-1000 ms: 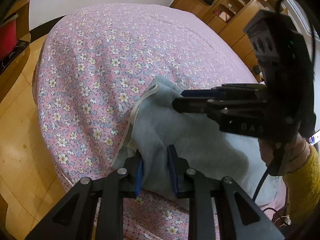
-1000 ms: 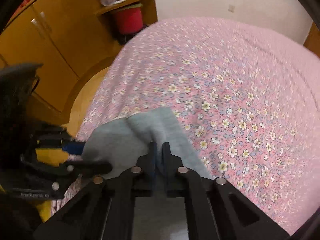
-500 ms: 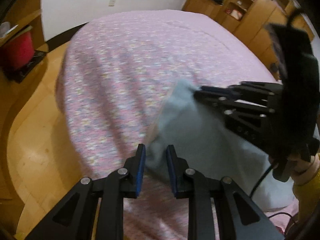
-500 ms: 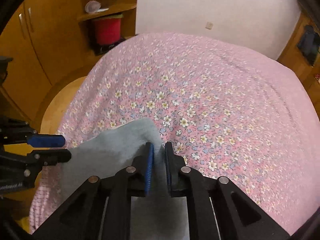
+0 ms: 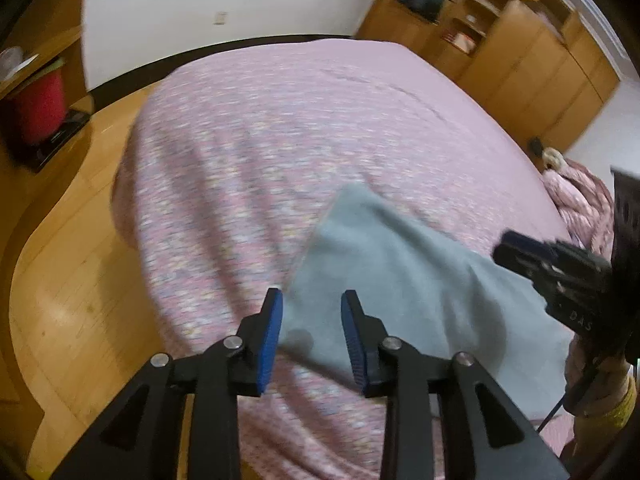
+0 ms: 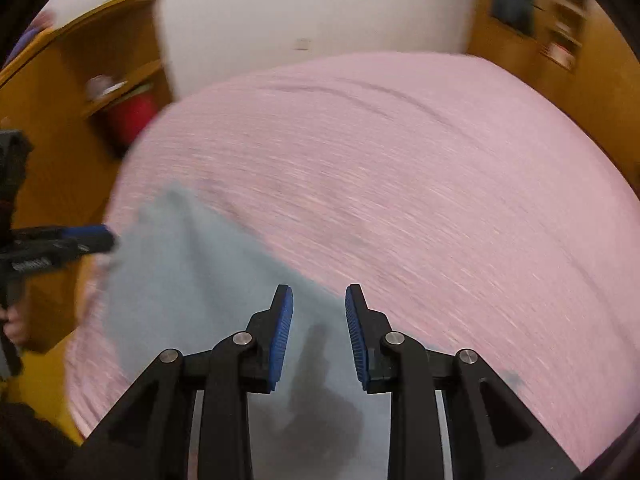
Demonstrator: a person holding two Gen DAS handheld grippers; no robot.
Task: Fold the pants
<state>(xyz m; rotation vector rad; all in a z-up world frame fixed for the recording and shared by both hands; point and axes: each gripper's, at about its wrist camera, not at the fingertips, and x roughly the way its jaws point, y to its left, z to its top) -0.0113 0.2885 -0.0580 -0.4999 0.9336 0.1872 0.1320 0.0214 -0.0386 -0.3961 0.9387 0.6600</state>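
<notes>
raised letters "das" on right gripper body; rest unreadable.

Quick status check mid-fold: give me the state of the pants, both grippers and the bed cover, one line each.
pants: lying on the bed near its edge, folded over, held by neither gripper.
left gripper: jaws open, empty, above the pants' edge.
right gripper: jaws open, empty, above the pants.
bed cover: spread over the bed, lightly creased; the views are motion-blurred.
</notes>
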